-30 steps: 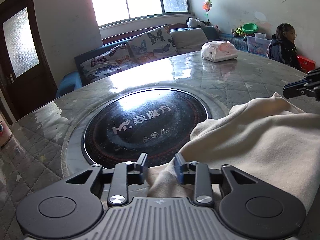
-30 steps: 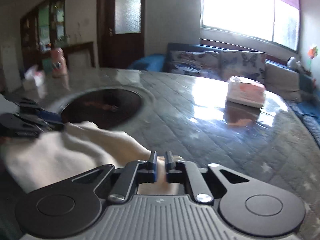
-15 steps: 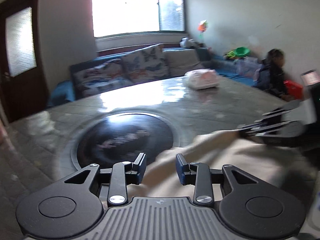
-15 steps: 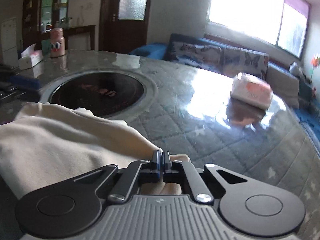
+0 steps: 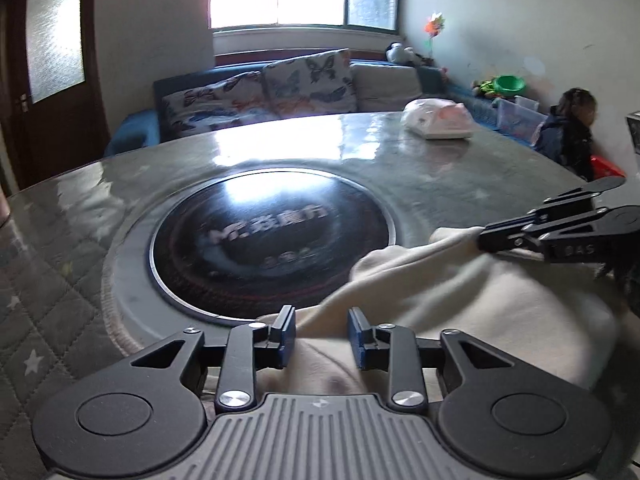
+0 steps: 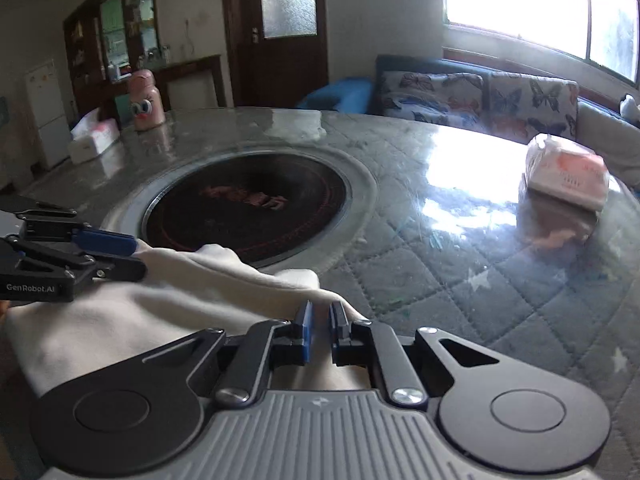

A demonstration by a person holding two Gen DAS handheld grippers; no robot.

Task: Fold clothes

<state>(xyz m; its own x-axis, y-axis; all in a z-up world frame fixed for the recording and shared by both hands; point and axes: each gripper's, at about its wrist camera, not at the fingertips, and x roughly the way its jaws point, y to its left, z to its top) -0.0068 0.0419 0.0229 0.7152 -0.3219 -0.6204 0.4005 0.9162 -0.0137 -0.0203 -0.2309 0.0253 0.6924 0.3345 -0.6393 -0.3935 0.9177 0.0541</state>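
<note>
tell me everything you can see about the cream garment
The cream garment is soft, fleece-like cloth, plain with no print showing. It lies bunched in loose folds on the table, its far edge lapping the black round inset. The left gripper is open, cloth lying between its jaws. The right gripper shows a narrow gap at a fold; its grip is unclear.
</note>
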